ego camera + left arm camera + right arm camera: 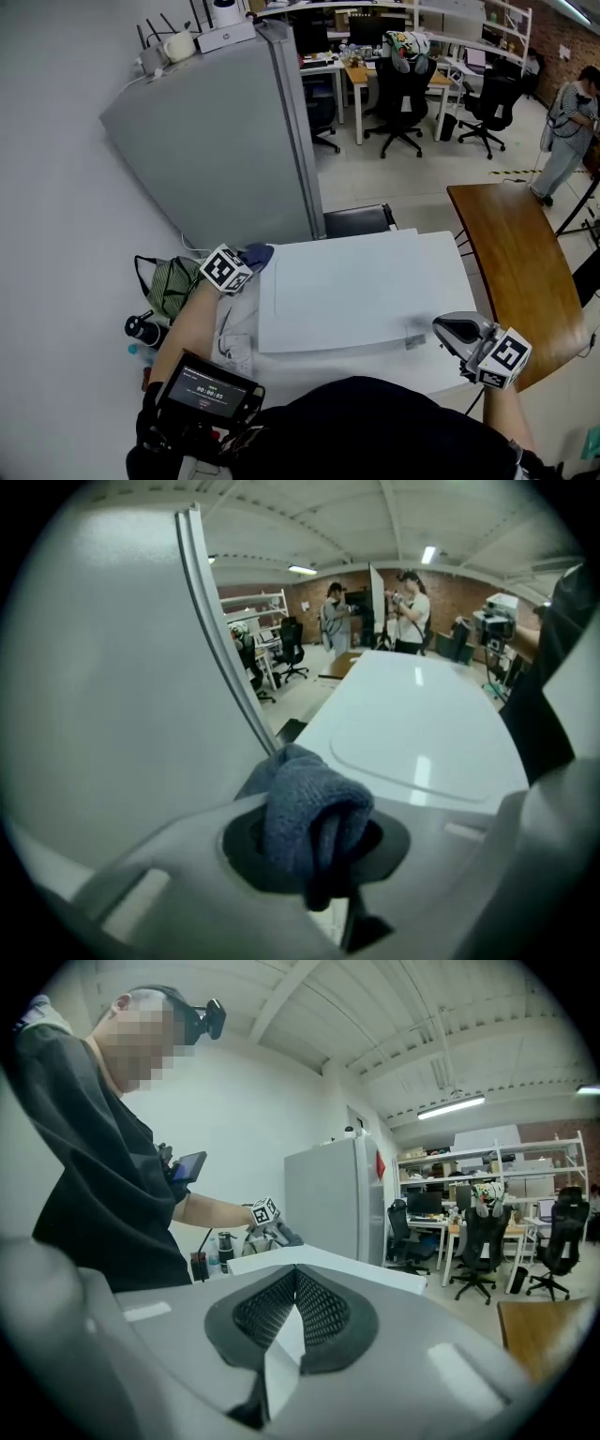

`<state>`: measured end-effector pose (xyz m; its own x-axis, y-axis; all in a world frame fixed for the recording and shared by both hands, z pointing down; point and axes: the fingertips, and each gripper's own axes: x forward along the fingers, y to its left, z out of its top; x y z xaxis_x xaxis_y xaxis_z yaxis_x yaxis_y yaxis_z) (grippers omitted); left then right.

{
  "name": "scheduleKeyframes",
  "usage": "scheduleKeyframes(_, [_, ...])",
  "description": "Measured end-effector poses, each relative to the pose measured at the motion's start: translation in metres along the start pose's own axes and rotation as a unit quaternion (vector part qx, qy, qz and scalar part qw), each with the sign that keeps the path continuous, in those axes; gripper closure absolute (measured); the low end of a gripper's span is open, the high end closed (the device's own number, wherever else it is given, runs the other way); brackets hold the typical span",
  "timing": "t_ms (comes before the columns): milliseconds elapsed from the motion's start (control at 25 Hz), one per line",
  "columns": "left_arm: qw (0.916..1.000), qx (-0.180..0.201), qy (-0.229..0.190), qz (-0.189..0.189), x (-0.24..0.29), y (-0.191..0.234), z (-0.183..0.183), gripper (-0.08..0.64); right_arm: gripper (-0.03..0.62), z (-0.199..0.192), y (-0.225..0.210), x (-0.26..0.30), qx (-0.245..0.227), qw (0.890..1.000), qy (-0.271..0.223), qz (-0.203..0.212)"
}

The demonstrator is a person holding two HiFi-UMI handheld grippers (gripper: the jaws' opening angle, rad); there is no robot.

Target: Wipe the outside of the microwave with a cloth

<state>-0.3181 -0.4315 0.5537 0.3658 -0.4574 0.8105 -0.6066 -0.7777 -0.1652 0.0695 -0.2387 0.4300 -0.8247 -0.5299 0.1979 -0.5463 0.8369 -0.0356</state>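
The white microwave [356, 291] fills the middle of the head view, seen from above. My left gripper [251, 262] is at its back left corner, next to the fridge, shut on a bunched blue cloth [257, 253]. In the left gripper view the cloth [305, 803] bulges out between the jaws of the left gripper [314, 841], with the microwave's top [422, 714] stretching ahead. My right gripper [445, 330] hovers at the microwave's front right edge. In the right gripper view this gripper [295, 1283] is shut with nothing held, pointing across the microwave [375, 1277] toward the left gripper [277, 1234].
A grey fridge [225, 141] stands right behind the microwave on the left. A brown wooden table [511, 253] lies to the right. A green bag [173, 281] and a bottle [141, 328] sit at the left. A black chair [356, 220] is behind; office chairs and a person [572, 131] stand farther off.
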Motion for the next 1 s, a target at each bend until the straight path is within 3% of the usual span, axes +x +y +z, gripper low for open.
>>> scheduleKeyframes(160, [0.9985, 0.015, 0.052, -0.004, 0.015, 0.004, 0.032, 0.502, 0.586, -0.008, -0.054, -0.028, 0.007, 1.0, -0.017, -0.004])
scheduleKeyframes(320, [0.9949, 0.059, 0.074, -0.035, 0.048, -0.03, 0.084, 0.502, 0.586, -0.029, -0.093, -0.059, 0.03, 0.999, -0.024, -0.02])
scheduleKeyframes(520, [0.9884, 0.105, 0.053, -0.096, 0.099, -0.098, 0.168, 0.502, 0.586, -0.056, -0.113, -0.1, 0.058, 0.997, -0.032, -0.043])
scheduleKeyframes(760, [0.9755, 0.172, 0.045, -0.129, 0.138, -0.148, 0.25, 0.502, 0.586, -0.064, -0.127, -0.157, 0.074, 0.992, -0.038, -0.097])
scheduleKeyframes(1000, [0.9806, 0.143, 0.033, -0.131, 0.141, -0.152, 0.254, 0.502, 0.586, -0.07, -0.132, -0.167, 0.08, 0.992, -0.038, -0.095])
